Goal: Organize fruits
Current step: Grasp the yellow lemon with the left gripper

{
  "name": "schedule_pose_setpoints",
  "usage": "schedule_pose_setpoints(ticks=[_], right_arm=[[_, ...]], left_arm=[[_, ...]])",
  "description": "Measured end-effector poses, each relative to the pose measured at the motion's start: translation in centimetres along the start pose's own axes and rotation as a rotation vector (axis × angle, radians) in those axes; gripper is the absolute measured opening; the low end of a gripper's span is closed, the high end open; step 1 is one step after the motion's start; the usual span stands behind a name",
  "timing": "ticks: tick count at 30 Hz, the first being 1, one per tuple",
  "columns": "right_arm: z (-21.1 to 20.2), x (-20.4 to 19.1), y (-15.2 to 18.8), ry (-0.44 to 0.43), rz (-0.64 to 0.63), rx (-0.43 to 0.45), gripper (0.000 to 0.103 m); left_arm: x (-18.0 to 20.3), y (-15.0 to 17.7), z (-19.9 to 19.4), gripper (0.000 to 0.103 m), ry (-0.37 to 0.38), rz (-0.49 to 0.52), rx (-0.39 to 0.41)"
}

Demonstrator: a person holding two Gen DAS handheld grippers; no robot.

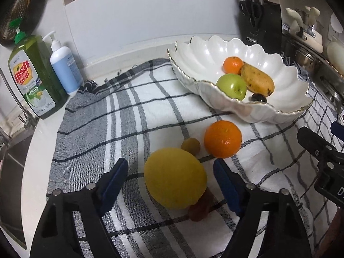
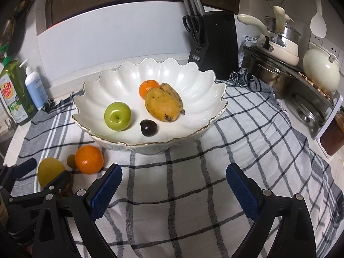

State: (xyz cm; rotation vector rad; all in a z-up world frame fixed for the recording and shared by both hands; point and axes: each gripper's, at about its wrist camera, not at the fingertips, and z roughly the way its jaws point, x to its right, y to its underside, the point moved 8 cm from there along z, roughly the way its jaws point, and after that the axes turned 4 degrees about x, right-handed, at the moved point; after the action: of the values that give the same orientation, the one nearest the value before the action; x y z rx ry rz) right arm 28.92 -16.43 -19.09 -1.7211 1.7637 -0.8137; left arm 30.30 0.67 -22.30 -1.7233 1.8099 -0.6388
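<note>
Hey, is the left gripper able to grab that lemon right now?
Probably yes: the lemon already sits between the open left gripper's fingers, with gaps either side and nothing blocking.

2 oranges (image 2: 89, 159), 1 lemon (image 1: 175, 178), 1 apple (image 2: 117, 116), 1 mango (image 2: 162, 107), 1 bowl (image 2: 200, 90)

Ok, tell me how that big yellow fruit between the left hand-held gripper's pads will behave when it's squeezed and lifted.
The yellow fruit is rounded, so it may roll on the checked cloth if nudged off-centre. It nearly fills the gap of the left hand-held gripper, whose pads stand just clear of it, so the grip probably leaves little margin. Its skin looks matte, so likely not slippery.
</note>
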Motion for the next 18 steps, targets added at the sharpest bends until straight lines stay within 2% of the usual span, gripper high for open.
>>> schedule_pose_setpoints(ticks=[6, 18], right_arm=[[0.30, -0.18, 0.23, -0.003, -0.005, -0.007, 0.098], [-0.39, -1.06, -0.12, -0.015, -0.027, 0.010, 0.098]], left_arm=[[0.29, 0.55, 0.86, 0.059, 0.022, 0.003, -0.023], [-0.60, 0.79, -0.11, 0.058, 0.033, -0.012, -0.005]])
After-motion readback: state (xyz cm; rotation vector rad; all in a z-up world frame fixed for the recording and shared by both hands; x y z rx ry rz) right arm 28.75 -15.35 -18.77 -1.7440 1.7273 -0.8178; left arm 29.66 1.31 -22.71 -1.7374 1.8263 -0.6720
